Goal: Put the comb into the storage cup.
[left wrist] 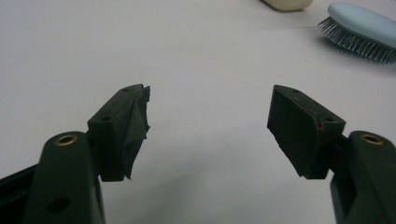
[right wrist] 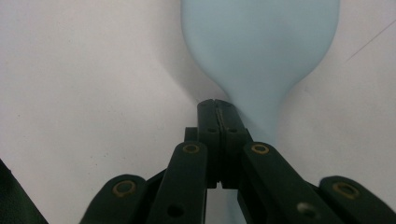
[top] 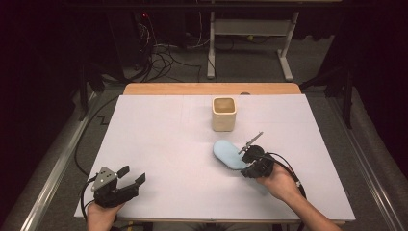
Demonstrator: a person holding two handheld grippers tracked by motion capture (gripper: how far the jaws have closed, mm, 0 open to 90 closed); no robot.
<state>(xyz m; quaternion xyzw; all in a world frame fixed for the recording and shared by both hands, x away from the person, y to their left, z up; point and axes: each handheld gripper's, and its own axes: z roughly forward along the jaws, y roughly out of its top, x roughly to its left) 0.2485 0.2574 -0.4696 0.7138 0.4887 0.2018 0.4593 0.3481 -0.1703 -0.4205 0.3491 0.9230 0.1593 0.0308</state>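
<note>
A: Right claw [right wrist: 218, 106] state?
B: Jaws fully together above the brush [right wrist: 259, 46] handle, gripping nothing. Left claw [left wrist: 210, 126] wide, empty, well apart.
A: Risk?
B: Closed tips could push the brush, which lies just ahead, instead of seizing it.
A: Surroundings?
B: White bench [top: 159, 144]; cup [top: 224, 114] beyond the brush; dark floor with cables [top: 163, 57].

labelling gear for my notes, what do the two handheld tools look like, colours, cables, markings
Both tools are black. The left tool carries a grey three-cornered plate on top, its foam pads look frayed, and brass-coloured rivets sit at the joints. The right tool has matching rivets. A black cable trails from it. No sleeves show.
</note>
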